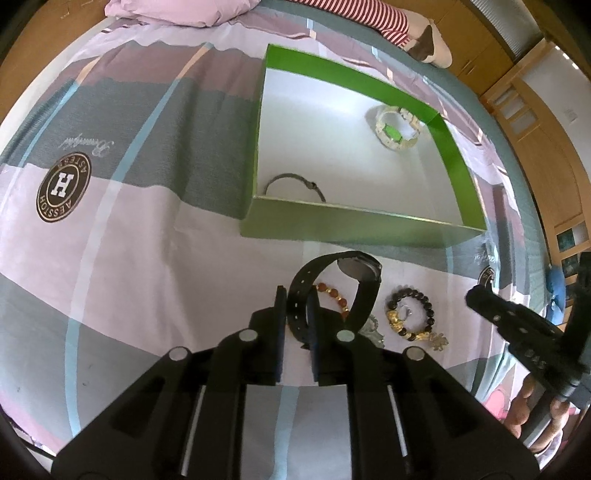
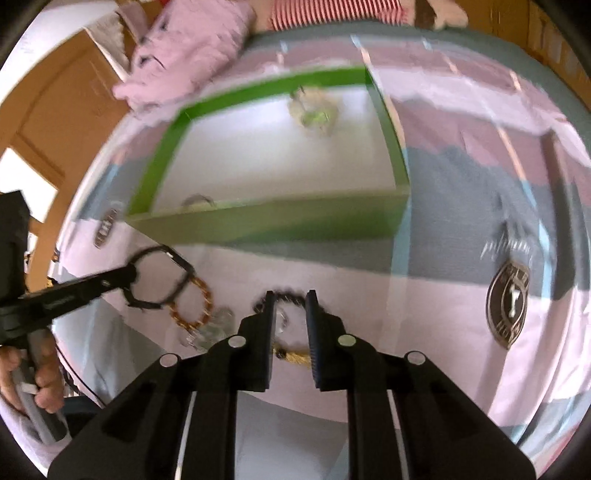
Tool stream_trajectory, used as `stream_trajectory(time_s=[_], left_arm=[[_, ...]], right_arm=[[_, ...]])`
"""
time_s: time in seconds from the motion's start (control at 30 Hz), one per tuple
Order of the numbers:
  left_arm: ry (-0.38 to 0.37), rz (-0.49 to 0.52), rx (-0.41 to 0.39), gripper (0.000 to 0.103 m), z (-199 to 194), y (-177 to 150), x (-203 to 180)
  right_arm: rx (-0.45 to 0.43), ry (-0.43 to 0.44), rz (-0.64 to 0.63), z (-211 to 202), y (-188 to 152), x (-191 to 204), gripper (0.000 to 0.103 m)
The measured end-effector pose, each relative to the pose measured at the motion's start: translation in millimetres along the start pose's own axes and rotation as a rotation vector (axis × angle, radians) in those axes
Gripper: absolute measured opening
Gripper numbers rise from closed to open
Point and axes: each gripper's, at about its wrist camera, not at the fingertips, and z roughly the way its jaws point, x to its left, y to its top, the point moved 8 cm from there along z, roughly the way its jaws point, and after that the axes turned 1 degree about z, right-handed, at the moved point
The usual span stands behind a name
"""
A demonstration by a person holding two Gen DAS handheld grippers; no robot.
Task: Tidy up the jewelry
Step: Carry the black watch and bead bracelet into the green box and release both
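Observation:
My left gripper [image 1: 297, 295] is shut on the strap of a black watch [image 1: 354, 273], just short of the green box's front wall [image 1: 351, 221]. The box holds a thin dark bangle [image 1: 295, 181] and a white-and-green bracelet [image 1: 393, 127]. A brown bead bracelet [image 1: 334, 293], a silver piece [image 1: 373, 328] and a black-and-gold bead bracelet [image 1: 413, 314] lie on the bedsheet. In the blurred right wrist view, my right gripper [image 2: 291, 299] stands open over the black-and-gold bracelet [image 2: 286, 295], with its beads showing between the fingers. There the watch [image 2: 159, 277] hangs from the left gripper.
All of this rests on a bed with a pink and grey sheet [image 1: 147, 258]. A pink pillow [image 1: 177, 11] and a person's striped trouser leg with a sock [image 1: 406, 26] lie at the far edge. Wooden furniture [image 1: 535, 122] stands to the right.

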Motion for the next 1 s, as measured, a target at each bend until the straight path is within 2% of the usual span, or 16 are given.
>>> stream_trajectory(time_s=[0.1,0.17,0.3,0.4,0.47,0.5,0.53,0.6,0.77,0.87,1.0], left_arm=[[-0.011,-0.012,0.022,0.01,5,-2,0],[-0.004,-0.011,0.027,0.01,6,-3,1],[0.001,-0.01,0.027,0.01,5,-3,1],[0.006,-0.011,0.031,0.01,6,-5,2],[0.007,-0.013,0.034,0.01,7,-5,2],[0.006,-0.014,0.035,0.01,8,-5,2],[0.006,-0.015,0.035,0.01,8,-5,1],[-0.003,-0.018,0.03,0.01,5,-4,0],[-0.015,-0.023,-0.003,0.01,-5,1,2],[-0.034,-0.018,-0.04,0.01,-17,6,-1],[-0.046,-0.001,-0.093,0.01,-34,15,-8]], right_arm=[[0.036,-0.014,0.017,10,-5,-1,0.034],[0.052,0.004,0.007,14,-7,4,0.034],[0.092,-0.121,0.006,27,-12,-10,0.034],[0.15,-0.13,-0.021,45,-21,-8,0.034],[0.128,-0.181,-0.069,46,-22,-2,0.033],[0.118,-0.181,-0.094,43,-22,4,0.011],[0.117,-0.144,-0.089,40,-22,9,0.009],[0.084,-0.078,-0.071,28,-19,17,0.009],[-0.057,0.002,-0.097,-20,-1,37,0.009],[-0.145,0.045,-0.078,-50,8,38,0.009],[-0.231,0.093,-0.045,-70,22,35,0.009]])
